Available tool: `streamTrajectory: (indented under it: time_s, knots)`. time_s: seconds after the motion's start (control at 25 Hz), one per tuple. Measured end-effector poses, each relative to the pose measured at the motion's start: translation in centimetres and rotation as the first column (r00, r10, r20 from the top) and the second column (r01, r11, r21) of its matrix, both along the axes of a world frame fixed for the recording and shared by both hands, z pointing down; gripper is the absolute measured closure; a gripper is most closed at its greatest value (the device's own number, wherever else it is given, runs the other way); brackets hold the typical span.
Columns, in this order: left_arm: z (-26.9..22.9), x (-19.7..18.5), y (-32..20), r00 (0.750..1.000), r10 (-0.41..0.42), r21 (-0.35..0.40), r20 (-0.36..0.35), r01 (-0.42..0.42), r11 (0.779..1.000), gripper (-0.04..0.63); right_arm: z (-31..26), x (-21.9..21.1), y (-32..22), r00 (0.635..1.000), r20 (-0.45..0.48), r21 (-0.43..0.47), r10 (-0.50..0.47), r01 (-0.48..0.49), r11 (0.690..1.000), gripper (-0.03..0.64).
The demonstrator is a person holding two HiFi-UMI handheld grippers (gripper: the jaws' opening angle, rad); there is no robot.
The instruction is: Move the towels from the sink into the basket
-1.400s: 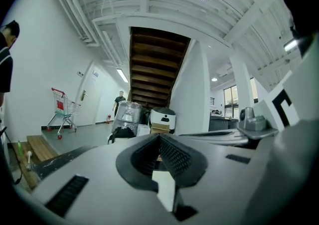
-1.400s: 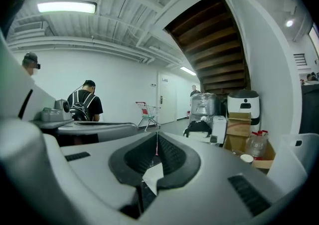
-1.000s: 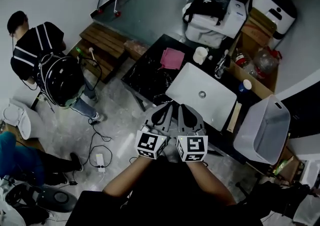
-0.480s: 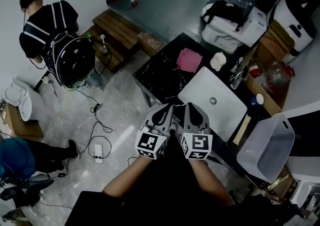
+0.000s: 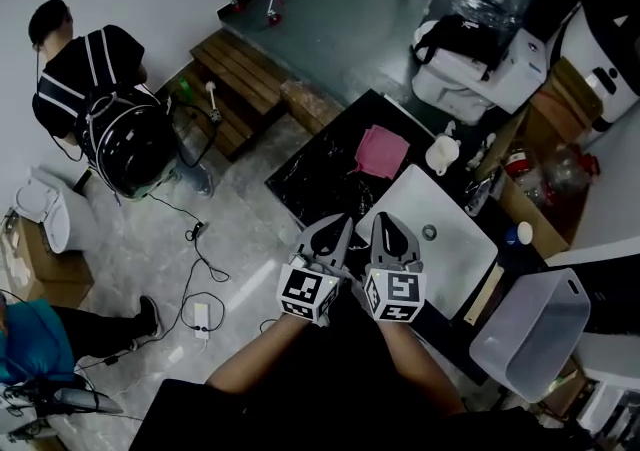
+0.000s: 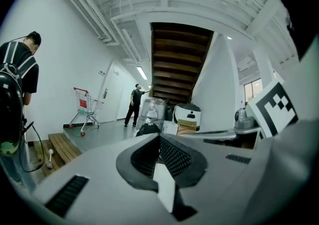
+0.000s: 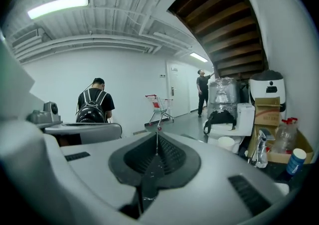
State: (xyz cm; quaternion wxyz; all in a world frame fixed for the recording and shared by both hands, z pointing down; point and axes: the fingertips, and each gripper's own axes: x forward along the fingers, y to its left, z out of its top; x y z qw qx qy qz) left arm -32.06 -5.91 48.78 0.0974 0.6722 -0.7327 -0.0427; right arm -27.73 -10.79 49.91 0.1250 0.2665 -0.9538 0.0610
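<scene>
We find both tools held side by side over the near corner of the white sink (image 5: 455, 239), hiding that corner from the head view. The left hand-held gripper (image 5: 338, 226) has its jaws pressed together with nothing between them, and so does the right hand-held gripper (image 5: 386, 223). One pink towel (image 5: 383, 151) lies on the dark tabletop (image 5: 315, 174), just beside the sink. The grey basket (image 5: 530, 319) stands to the sink's right. We cannot make out its inside.
</scene>
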Motion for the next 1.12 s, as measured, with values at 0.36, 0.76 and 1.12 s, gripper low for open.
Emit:
streamTrajectory:
  time_s: [0.36,0.76,1.12]
  knots:
    - [1.5,-2.1,-7.8,0.999,0.020,-0.045,0.029,-0.019,0.999,0.583,2.8,-2.6,-7.9,0.999,-0.046,-0.025,-0.003,0.002,1.000,0.595]
    - [2.8,-4.4,-13.3,0.999,0.015,-0.078,0.032,-0.012,0.997,0.583,6.0,-4.0,-13.3,0.996,-0.085,-0.049,-0.023,0.019,0.999,0.595]
    - [4.5,-6.1,-15.8,0.993,0.117,-0.112,0.028,-0.114,0.987,0.583,7.3,-7.7,-16.3,0.995,-0.087,-0.122,0.050,-0.061,0.991,0.595]
